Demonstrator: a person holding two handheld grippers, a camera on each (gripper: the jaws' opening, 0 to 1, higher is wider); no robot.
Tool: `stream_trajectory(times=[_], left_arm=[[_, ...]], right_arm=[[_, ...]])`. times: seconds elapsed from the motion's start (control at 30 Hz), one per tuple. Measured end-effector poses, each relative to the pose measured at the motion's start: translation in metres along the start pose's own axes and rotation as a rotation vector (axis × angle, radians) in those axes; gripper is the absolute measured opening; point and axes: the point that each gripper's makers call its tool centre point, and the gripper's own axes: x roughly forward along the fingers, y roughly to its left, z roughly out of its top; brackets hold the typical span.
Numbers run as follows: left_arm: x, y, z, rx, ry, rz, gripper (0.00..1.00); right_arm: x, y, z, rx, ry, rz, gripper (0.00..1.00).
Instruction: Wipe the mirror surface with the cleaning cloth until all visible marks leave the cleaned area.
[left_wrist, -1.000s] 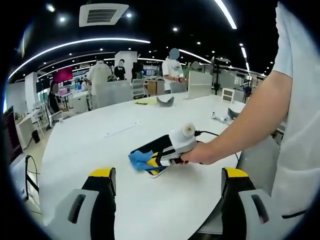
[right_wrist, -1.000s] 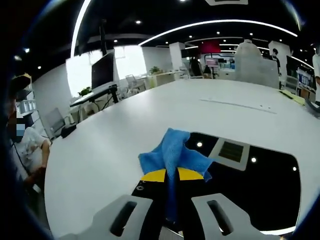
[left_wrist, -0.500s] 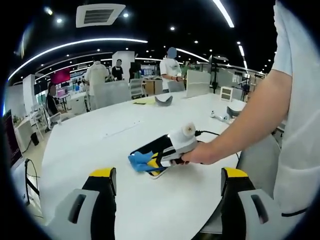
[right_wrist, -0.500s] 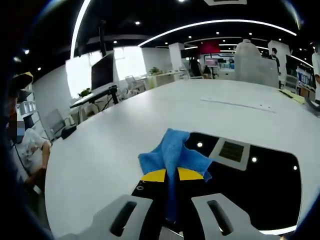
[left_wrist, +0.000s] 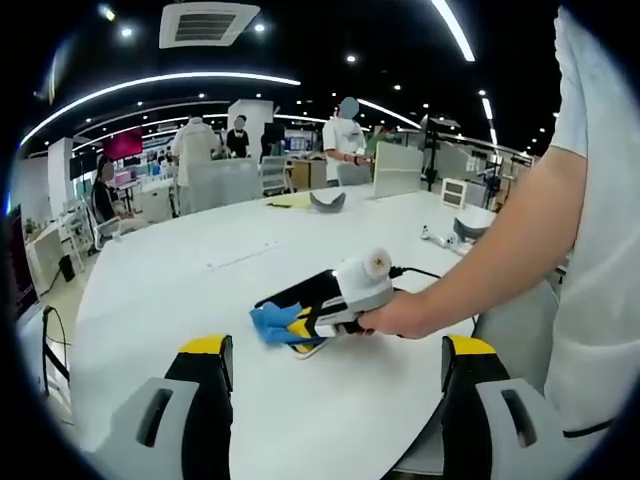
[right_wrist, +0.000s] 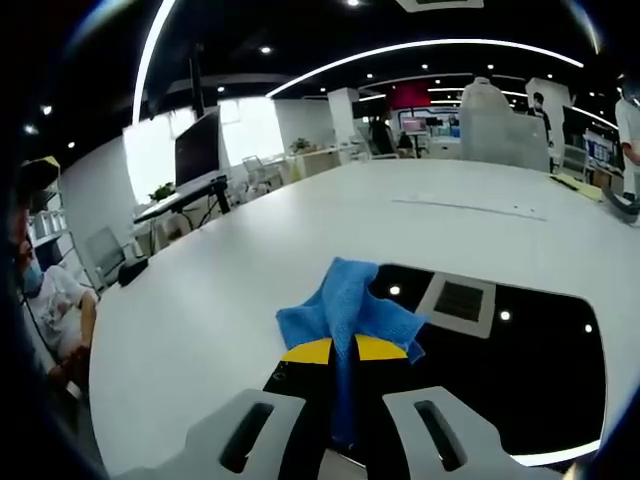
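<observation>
Right tongs (right_wrist: 344, 350) clamped on blue cloth (right_wrist: 345, 305) at mirror's (right_wrist: 520, 360) lower-left edge on white tabletop (right_wrist: 250, 270); left tongs (left_wrist: 335, 365) apart, bottom of frame.

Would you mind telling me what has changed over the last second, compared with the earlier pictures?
Very little. In the left gripper view the right gripper and its blue cloth sit slightly further left along the mirror, though that camera shifted too. Unchanged: the right gripper stays shut on the cloth, pressed at the mirror's near corner on the white table; the left gripper stays open and empty.
</observation>
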Motion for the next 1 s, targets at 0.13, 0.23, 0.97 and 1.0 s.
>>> stream_trajectory(times=[0.13,0.23,0.97,1.0], left_arm=[[0.003,-0.001,0.000,0.002,0.000,0.004,0.86],[0.007,-0.003,-0.002,-0.001,0.001,0.006,0.86],[0.012,-0.023,-0.001,-0.011,0.010,0.051,0.86],[0.011,-0.024,-0.001,-0.011,0.010,0.054,0.86]], right_arm=[[-0.001,0.010,-0.002,-0.025,0.010,0.036,0.01],[-0.003,0.016,-0.004,-0.042,0.011,0.062,0.01],[-0.021,0.020,-0.014,-0.103,-0.014,0.157,0.01],[-0.022,0.018,-0.015,-0.107,-0.017,0.158,0.01]])
